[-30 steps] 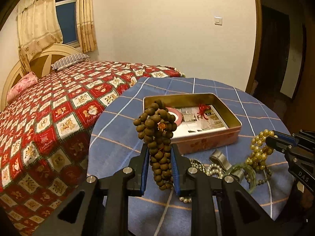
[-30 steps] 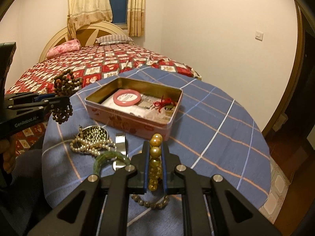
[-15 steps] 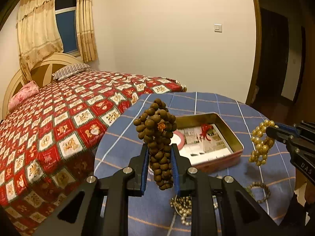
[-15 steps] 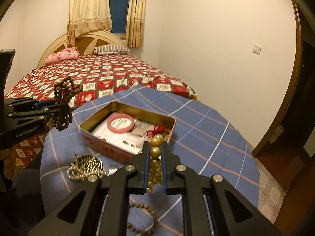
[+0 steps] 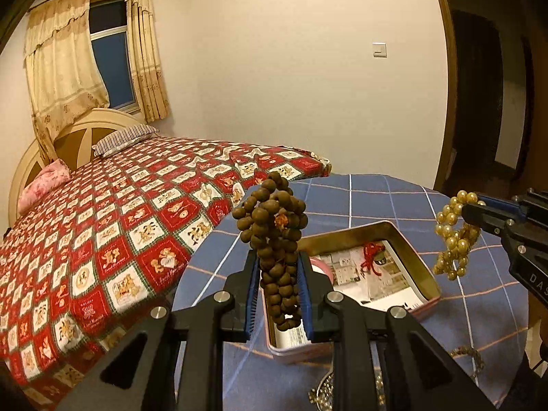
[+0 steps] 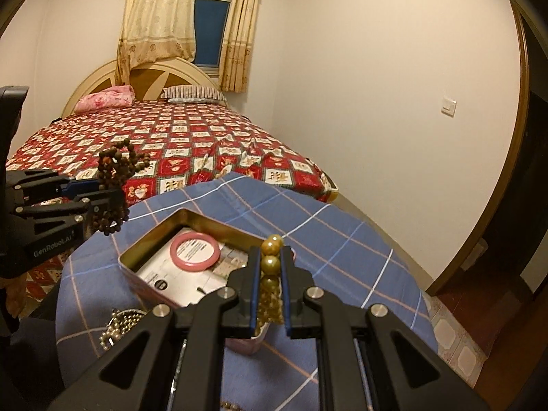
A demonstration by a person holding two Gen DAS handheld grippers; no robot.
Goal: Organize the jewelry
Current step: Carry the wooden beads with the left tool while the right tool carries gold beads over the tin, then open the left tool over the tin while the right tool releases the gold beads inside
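Both tools aloft, clamping beads [image 5: 274,236]

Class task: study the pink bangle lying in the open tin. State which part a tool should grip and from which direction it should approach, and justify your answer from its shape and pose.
Grip the pink bangle across its rim, one finger inside the ring, one outside, coming straight down from above. It lies flat on the papers in the tin, whose walls block any sideways approach; the near-right arc looks clearest of the walls.

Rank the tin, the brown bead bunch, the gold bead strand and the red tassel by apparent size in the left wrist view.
1. tin
2. brown bead bunch, though nearness to the camera inflates it
3. gold bead strand
4. red tassel
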